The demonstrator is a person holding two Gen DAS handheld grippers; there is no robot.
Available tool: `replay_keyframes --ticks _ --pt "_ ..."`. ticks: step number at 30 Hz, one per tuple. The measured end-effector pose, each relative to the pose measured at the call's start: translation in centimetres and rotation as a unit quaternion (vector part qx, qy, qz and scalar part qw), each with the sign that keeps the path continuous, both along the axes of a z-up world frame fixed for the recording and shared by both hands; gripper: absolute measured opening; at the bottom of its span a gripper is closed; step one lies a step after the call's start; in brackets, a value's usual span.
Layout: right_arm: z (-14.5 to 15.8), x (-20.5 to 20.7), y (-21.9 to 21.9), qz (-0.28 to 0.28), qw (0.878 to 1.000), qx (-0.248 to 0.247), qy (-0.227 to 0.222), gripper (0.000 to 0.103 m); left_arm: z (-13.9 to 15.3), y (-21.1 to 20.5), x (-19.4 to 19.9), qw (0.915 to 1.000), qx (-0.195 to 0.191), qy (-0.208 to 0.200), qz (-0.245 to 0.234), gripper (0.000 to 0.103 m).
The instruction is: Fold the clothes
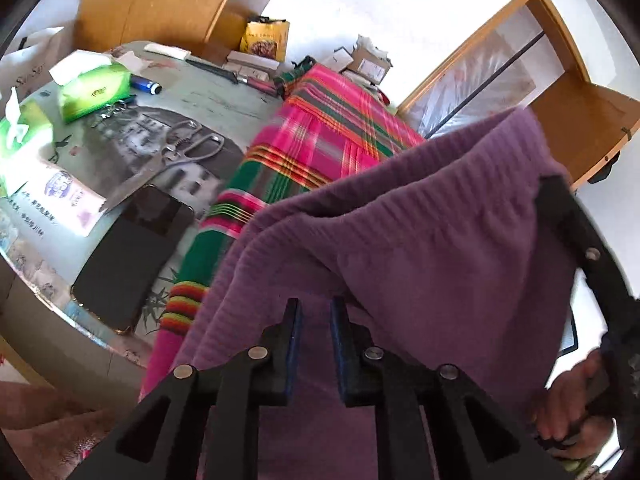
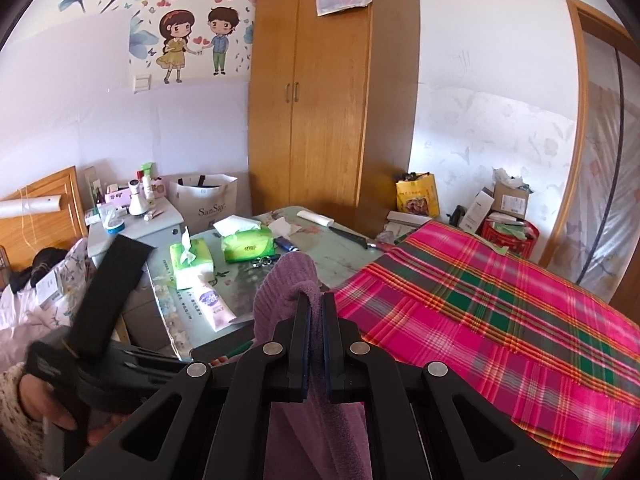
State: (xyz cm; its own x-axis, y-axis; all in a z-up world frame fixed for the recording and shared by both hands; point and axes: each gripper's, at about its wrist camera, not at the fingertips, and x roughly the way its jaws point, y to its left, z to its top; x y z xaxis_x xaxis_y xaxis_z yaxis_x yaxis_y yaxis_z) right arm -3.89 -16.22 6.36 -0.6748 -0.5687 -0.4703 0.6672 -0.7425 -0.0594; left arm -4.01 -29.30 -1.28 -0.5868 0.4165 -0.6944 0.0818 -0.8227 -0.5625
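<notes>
The right gripper [image 2: 316, 300] clamps a fold of purple ribbed knit cloth [image 2: 286, 280] between its black fingers, the cloth bulging above the tips and hanging below. Behind lies a pink, green and orange plaid bedspread [image 2: 500, 320]. The left gripper [image 2: 116, 268] shows at left, held by a hand [image 2: 44, 400]. A tall wooden wardrobe [image 2: 328, 92] stands beyond a cluttered table [image 2: 344, 256].
</notes>
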Motion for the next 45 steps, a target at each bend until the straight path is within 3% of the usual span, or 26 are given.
replay_keyframes --ticks 2,3,5,11,20,27,45 --pt "-0.1 0.1 0.0 0.002 1.000 -0.001 -0.002 0.005 -0.6 -0.1 -1.1 0.9988 0.046 0.004 -0.016 0.013" --pt "-0.1 0.1 -0.1 0.003 1.000 -0.002 -0.003 0.005 -0.8 -0.1 -1.6 0.9987 0.048 -0.003 -0.014 0.013" --pt "-0.1 0.2 -0.2 0.006 1.000 -0.002 -0.005 0.005 -1.3 0.0 -2.6 0.9996 0.017 -0.021 0.000 0.011" --pt "-0.3 0.6 -0.8 0.020 1.000 0.000 -0.009 0.005 -1.9 -1.6 -3.2 0.9981 0.024 -0.007 0.057 0.001" --pt "-0.9 0.7 -0.8 0.025 0.999 -0.001 -0.021 0.005 -1.9 -2.4 -3.2 0.9948 0.033 0.000 0.097 0.001" --pt "-1.6 2.3 -0.5 0.065 0.997 -0.006 -0.049 0.005 -2.1 -2.8 -3.1 0.9957 0.046 0.001 0.080 0.001" --pt "-7.0 5.5 -2.8 0.133 0.980 0.001 -0.149 0.005 -3.8 -5.8 -3.0 0.9876 0.151 -0.006 0.042 0.001"
